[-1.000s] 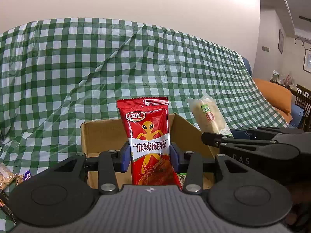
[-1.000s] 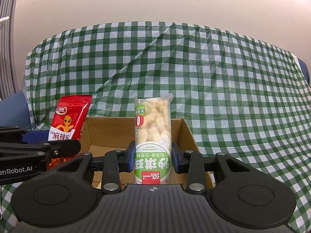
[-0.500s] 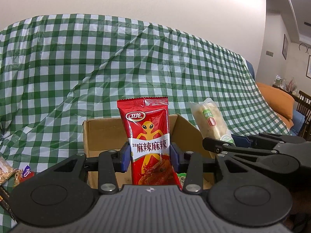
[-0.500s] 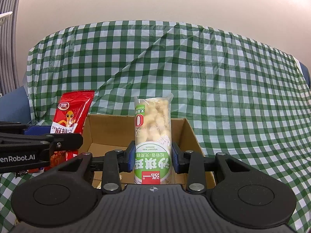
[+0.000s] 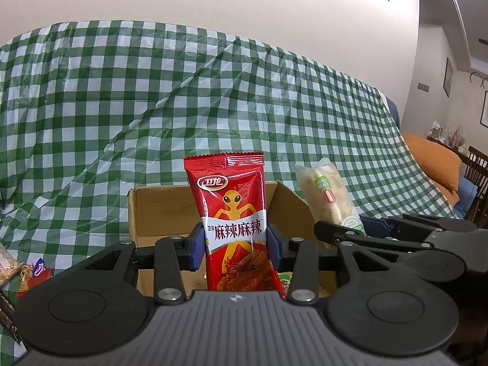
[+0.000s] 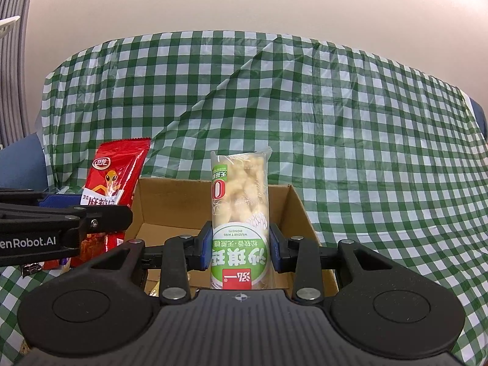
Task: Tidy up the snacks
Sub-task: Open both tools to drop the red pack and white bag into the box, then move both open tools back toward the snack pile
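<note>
Between the blue pads of the left gripper (image 5: 234, 245), the red spicy-strip packet (image 5: 233, 222) is standing upright, clamped at its white band, unchanged from a second ago. Just right of it, the right gripper (image 6: 239, 251) is pinching the clear pastry pack (image 6: 239, 213), label upside down. Beyond both, the cardboard box (image 6: 170, 210) is sitting open on the green checked cloth (image 5: 152, 106).

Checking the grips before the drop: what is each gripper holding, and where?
Left gripper pinches the red packet at its middle; right gripper pinches the clear pastry packet at its lower part.
</note>
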Tool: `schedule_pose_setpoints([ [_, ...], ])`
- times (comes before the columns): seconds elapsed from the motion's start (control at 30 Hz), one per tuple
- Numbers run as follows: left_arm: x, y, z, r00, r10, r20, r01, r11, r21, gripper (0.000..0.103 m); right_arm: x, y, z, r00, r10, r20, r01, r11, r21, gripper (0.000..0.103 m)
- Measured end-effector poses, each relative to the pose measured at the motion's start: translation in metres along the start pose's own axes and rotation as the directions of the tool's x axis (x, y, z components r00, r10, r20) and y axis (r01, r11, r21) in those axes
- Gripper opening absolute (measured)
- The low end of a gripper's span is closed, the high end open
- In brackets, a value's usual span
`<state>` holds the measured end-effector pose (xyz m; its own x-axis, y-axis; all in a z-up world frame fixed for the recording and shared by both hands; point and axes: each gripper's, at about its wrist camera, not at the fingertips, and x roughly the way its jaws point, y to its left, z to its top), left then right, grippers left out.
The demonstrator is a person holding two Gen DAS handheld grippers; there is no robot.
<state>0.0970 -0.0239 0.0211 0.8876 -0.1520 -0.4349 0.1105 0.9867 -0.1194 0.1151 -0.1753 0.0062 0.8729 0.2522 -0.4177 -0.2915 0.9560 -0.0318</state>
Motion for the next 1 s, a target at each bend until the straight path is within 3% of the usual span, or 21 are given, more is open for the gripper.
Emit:
schedule_pose_setpoints([
  [0.53, -0.003, 0.0, 0.002, 1.0, -0.002, 0.019, 0.003, 0.999, -0.031, 0.046, 0.0, -0.002, 0.001, 1.0, -0.004, 0.028, 0.004, 1.0, -0.013, 0.037],
  [0.6, -0.004, 0.002, 0.003, 1.0, -0.012, 0.029, 0.013, 0.999, -0.048, 0.055, 0.001, -0.002, 0.001, 1.0, -0.003, 0.028, 0.004, 1.0, -0.01, 0.038],
  [0.63, -0.005, 0.003, 0.004, 0.999, -0.016, 0.028, 0.017, 0.998, -0.053, 0.076, 0.001, -0.003, 0.001, 1.0, 0.0, 0.027, 0.0, 1.0, -0.004, 0.038],
  [0.67, -0.006, 0.004, 0.004, 0.999, -0.009, 0.035, 0.011, 0.998, -0.055, 0.085, 0.001, -0.003, 0.001, 1.0, -0.002, 0.03, 0.002, 1.0, 0.004, 0.049],
  [0.73, -0.012, 0.007, 0.005, 0.998, 0.01, 0.058, -0.007, 0.999, -0.041, 0.085, -0.001, -0.002, 0.002, 0.998, -0.025, 0.052, 0.025, 1.0, -0.001, 0.076],
  [0.9, -0.025, 0.026, 0.005, 0.997, 0.032, 0.065, -0.028, 0.998, -0.062, 0.08, 0.0, 0.002, 0.003, 0.997, -0.009, 0.071, 0.011, 1.0, -0.024, 0.077],
  [1.0, -0.034, 0.043, 0.003, 0.998, 0.032, 0.06, -0.024, 0.992, -0.122, 0.071, 0.001, 0.005, 0.004, 0.997, 0.009, 0.074, -0.008, 1.0, -0.018, 0.077],
])
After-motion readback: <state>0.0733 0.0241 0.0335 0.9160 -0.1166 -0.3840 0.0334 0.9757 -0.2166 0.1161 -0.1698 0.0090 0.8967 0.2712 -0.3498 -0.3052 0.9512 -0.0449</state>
